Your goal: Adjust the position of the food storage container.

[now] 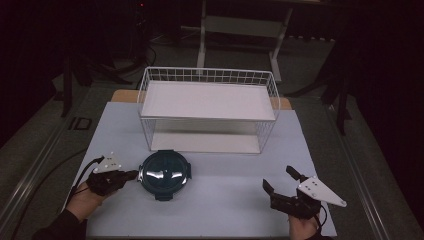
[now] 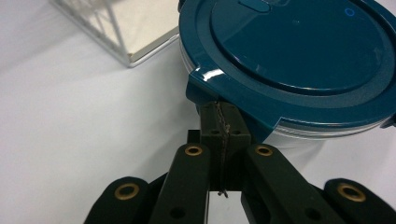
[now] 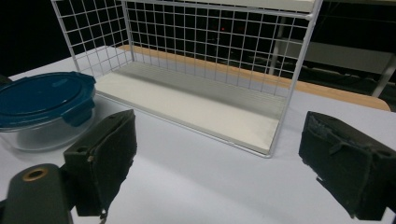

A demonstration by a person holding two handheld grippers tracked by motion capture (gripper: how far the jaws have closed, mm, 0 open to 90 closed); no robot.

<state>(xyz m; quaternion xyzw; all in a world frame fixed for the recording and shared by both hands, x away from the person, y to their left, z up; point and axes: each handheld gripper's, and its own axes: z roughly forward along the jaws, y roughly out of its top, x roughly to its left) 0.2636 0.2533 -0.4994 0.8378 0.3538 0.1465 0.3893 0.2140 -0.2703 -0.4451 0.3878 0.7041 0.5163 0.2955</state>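
Observation:
A round clear container with a dark teal clip lid (image 1: 164, 174) (image 2: 289, 60) (image 3: 42, 105) stands on the white table, in front of the rack's left end. My left gripper (image 1: 132, 175) (image 2: 220, 109) is shut, its pads pressed together. Its tips sit right at the lid's side latch, at the container's left edge; nothing shows between the pads. My right gripper (image 1: 280, 179) (image 3: 217, 154) stands open near the table's front right, well clear of the container, with nothing between its fingers.
A white wire rack (image 1: 207, 75) (image 3: 280, 121) (image 2: 116, 42) with a white upper shelf and a white base board stands at the back middle of the table (image 1: 225, 210). A wooden strip edges the table behind it. Dark floor and stands lie beyond.

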